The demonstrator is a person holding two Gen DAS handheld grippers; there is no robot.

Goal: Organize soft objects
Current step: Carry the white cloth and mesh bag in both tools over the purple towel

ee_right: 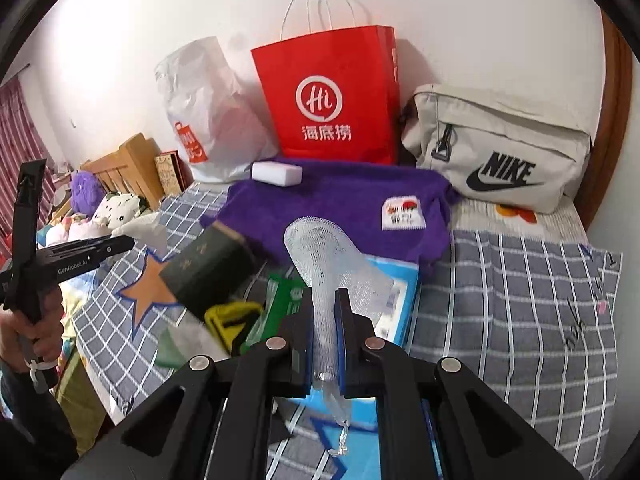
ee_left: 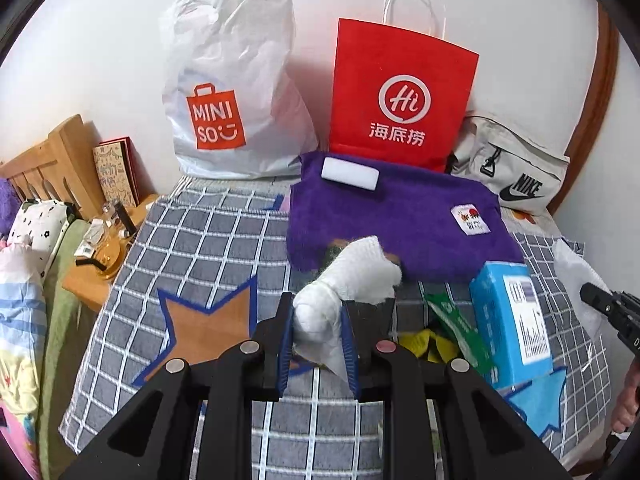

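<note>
prog: early-mid | L gripper (ee_left: 318,322) jaws clamp white tissue (ee_left: 352,276), ctr frame | R gripper (ee_right: 325,334) jaws pinch mesh (ee_right: 324,256), ctr | done: sponge (ee_left: 350,173) on purple towel (ee_left: 420,208), upper ctr | left: both softs unplaced, clutter lower right

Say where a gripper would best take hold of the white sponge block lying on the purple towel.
Probably across the short sides of the white sponge block, coming down from above. It lies flat and alone at the back edge of the purple towel, top face clear, while the red paper bag stands close behind, so a rear approach looks blocked.
</note>
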